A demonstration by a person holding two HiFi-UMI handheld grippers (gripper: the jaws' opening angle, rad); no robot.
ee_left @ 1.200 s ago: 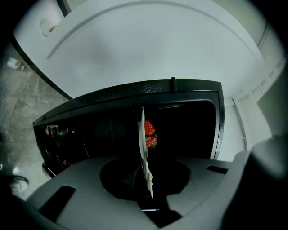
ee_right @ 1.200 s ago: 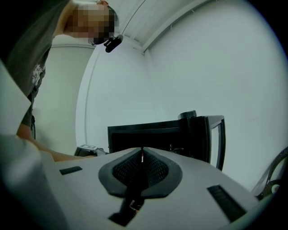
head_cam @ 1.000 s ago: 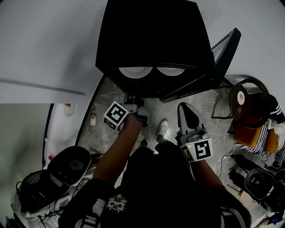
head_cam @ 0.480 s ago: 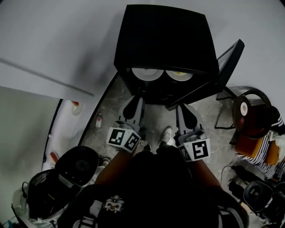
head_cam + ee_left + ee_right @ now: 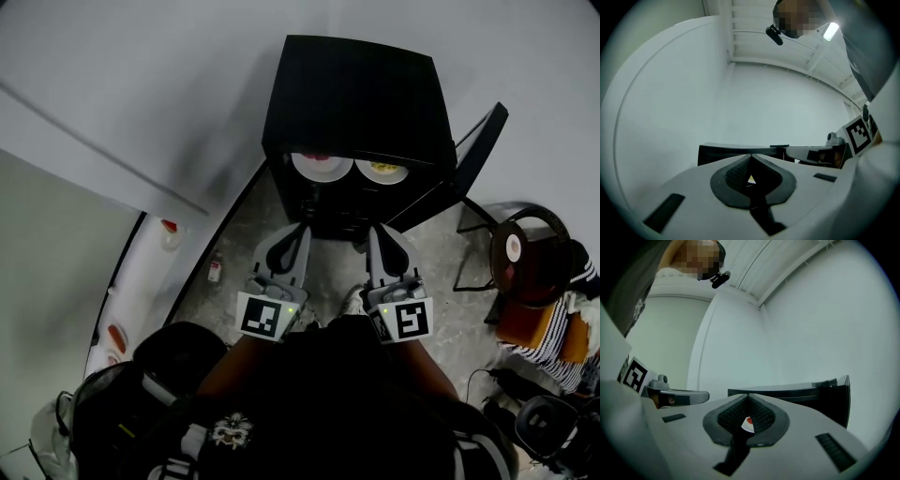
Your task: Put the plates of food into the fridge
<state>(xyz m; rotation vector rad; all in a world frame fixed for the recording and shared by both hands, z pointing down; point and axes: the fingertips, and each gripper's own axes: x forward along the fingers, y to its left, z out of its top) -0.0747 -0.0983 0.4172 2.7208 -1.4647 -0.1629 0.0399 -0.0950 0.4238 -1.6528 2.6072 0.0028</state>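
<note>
Both plates (image 5: pixel 317 166) sit inside the fridge (image 5: pixel 352 84), just ahead of our clenched, empty left gripper (image 5: pixel 292 234) and right gripper (image 5: pixel 379 234). Loading appears complete; next, we push the door (image 5: pixel 467 150) shut.

Black fridge (image 5: pixel 352 94); left plate (image 5: pixel 304 169) white, reddish food (image 5: pixel 318 157); right plate (image 5: pixel 366 172) white, yellow food (image 5: pixel 385 168); speckled grey floor (image 5: pixel 441 258).

Food (image 5: pixel 382 168) on plates (image 5: pixel 322 170) too small to identify, fridge (image 5: pixel 356 84) interior dark
</note>
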